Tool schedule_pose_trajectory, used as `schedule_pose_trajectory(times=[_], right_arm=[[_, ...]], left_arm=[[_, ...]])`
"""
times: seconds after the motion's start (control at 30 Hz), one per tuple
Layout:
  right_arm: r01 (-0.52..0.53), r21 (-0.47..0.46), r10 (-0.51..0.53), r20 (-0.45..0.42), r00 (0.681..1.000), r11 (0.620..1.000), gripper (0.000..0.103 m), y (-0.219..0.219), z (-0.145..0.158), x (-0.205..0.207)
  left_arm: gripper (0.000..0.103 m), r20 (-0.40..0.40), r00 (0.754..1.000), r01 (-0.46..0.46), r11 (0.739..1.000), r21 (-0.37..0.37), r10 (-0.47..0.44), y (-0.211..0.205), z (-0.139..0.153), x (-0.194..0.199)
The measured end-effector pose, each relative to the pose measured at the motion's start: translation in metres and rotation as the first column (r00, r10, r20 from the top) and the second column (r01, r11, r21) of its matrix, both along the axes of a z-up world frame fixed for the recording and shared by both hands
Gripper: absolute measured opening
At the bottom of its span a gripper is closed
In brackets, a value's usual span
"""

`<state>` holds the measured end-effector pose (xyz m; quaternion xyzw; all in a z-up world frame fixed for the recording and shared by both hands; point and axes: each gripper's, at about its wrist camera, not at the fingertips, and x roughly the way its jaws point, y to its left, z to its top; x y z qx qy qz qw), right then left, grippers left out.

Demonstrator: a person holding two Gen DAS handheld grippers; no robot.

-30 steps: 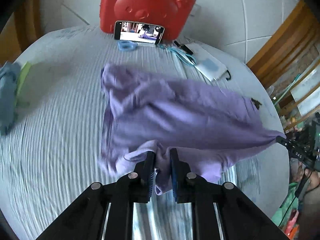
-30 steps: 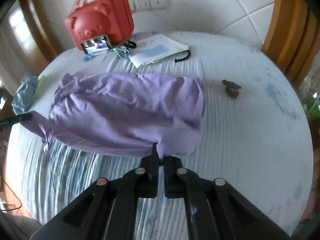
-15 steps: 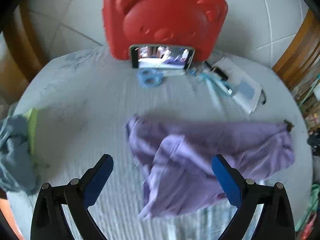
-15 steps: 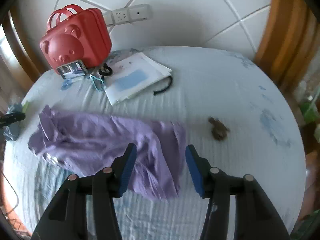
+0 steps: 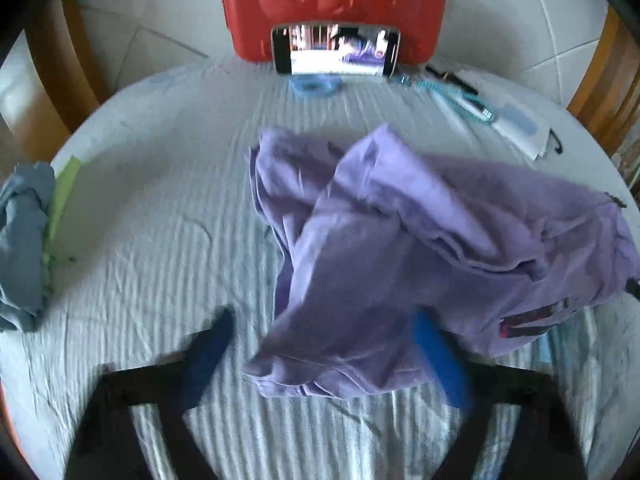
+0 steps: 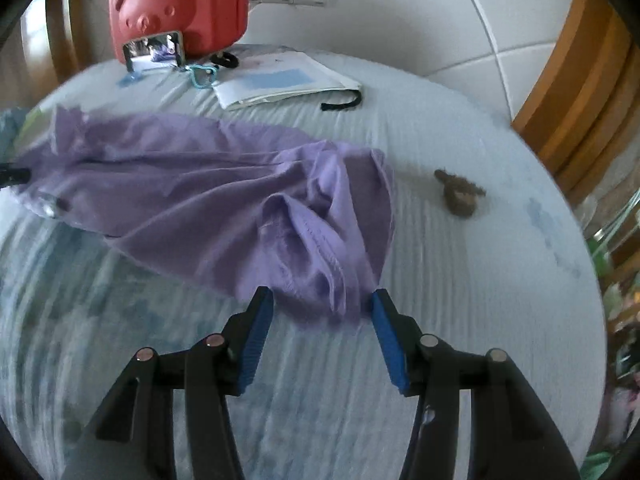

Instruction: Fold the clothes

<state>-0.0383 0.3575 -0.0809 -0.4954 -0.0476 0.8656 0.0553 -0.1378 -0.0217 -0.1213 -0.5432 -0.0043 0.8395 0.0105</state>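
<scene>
A purple garment lies crumpled on the round table with the light striped cloth. In the left wrist view my left gripper is open, its blue pads either side of the garment's near left corner. In the right wrist view the garment stretches to the left, and my right gripper is open with its pads either side of the bunched near right corner. Neither gripper holds the cloth. The left view is blurred.
A red bear-shaped case with a phone leaning on it stands at the far edge. Papers, a black band and a small brown object lie on the right. A blue-grey cloth lies at the left edge.
Both grippers held the purple garment's near edge one second ago. They let go, opened and pulled back, and have now come in low around its near corners.
</scene>
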Motion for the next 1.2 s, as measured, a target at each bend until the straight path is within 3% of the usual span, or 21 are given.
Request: schedule_pose_trajectory(times=[0.03, 0.07, 0.2, 0.27, 0.3, 0.33, 0.37, 0.4, 0.43, 0.5, 0.53, 0.57, 0.7, 0.8, 1.03, 1.2], right_arm=[[0.011, 0.006, -0.011, 0.003, 1.0, 1.0, 0.004, 0.003, -0.001, -0.003], [0.042, -0.034, -0.041, 0.014, 0.999, 0.999, 0.004, 0.013, 0.004, -0.003], [0.102, -0.236, -0.098, 0.029, 0.995, 0.966, 0.004, 0.055, 0.044, 0.013], [0.152, -0.306, -0.136, 0.075, 0.988, 0.94, 0.007, 0.078, 0.048, 0.012], [0.199, -0.275, -0.174, 0.112, 0.978, 0.941, 0.025, 0.089, 0.042, 0.006], [0.245, -0.239, -0.215, 0.145, 0.966, 0.94, 0.055, 0.099, 0.036, 0.0], [0.287, -0.184, -0.261, 0.157, 0.953, 0.94, 0.061, 0.104, 0.032, -0.003], [0.324, -0.135, -0.302, 0.162, 0.94, 0.936, 0.061, 0.108, 0.029, -0.005], [0.325, -0.13, -0.308, 0.136, 0.942, 0.937, 0.061, 0.106, 0.033, -0.004], [0.299, -0.131, -0.297, 0.035, 0.954, 0.945, 0.061, 0.096, 0.048, 0.001], [0.284, -0.129, -0.289, -0.017, 0.957, 0.95, 0.062, 0.091, 0.056, 0.002], [0.273, -0.134, -0.28, -0.039, 0.959, 0.953, 0.062, 0.09, 0.06, 0.0], [0.337, -0.207, -0.319, 0.114, 0.941, 0.918, 0.063, 0.105, 0.056, -0.018], [0.333, -0.141, -0.323, 0.088, 0.942, 0.933, 0.063, 0.106, 0.07, -0.007], [0.481, -0.148, -0.484, 0.017, 0.875, 0.864, 0.063, 0.148, 0.107, 0.032], [0.191, -0.194, -0.201, -0.031, 0.979, 0.962, 0.062, 0.058, 0.106, 0.027]], left_arm=[[0.026, 0.015, 1.0, -0.01, 1.0, -0.002, 0.01, -0.004, 0.0, 0.001], [0.018, 0.018, 1.0, -0.019, 1.0, -0.005, 0.019, -0.01, 0.003, 0.005], [0.018, 0.063, 0.996, -0.063, 0.998, 0.017, 0.062, -0.039, 0.009, 0.018], [0.018, 0.106, 0.992, -0.075, 0.996, 0.049, 0.07, -0.049, 0.003, 0.021], [0.018, 0.117, 0.991, -0.072, 0.996, 0.048, 0.066, -0.048, 0.0, 0.021], [0.018, 0.122, 0.99, -0.07, 0.996, 0.053, 0.063, -0.048, 0.001, 0.021], [0.018, 0.121, 0.99, -0.075, 0.994, 0.073, 0.066, -0.048, 0.005, 0.022], [0.02, 0.117, 0.99, -0.085, 0.992, 0.098, 0.073, -0.05, 0.01, 0.023], [0.028, 0.111, 0.99, -0.1, 0.986, 0.13, 0.086, -0.054, 0.018, 0.024], [0.056, 0.074, 0.992, -0.114, 0.98, 0.161, 0.103, -0.059, 0.036, 0.024], [0.079, 0.05, 0.994, -0.109, 0.98, 0.164, 0.102, -0.059, 0.045, 0.023], [0.084, 0.025, 0.995, -0.099, 0.982, 0.163, 0.096, -0.057, 0.054, 0.023], [0.084, -0.029, 0.999, -0.039, 0.99, 0.136, 0.043, -0.043, 0.073, 0.025], [0.084, -0.03, 0.999, -0.016, 0.994, 0.108, 0.02, -0.035, 0.072, 0.028], [0.084, 0.008, 1.0, -0.008, 0.998, 0.062, 0.007, -0.033, 0.047, 0.02], [0.084, 0.002, 0.999, 0.047, 0.998, 0.047, -0.047, -0.025, 0.044, 0.018]])
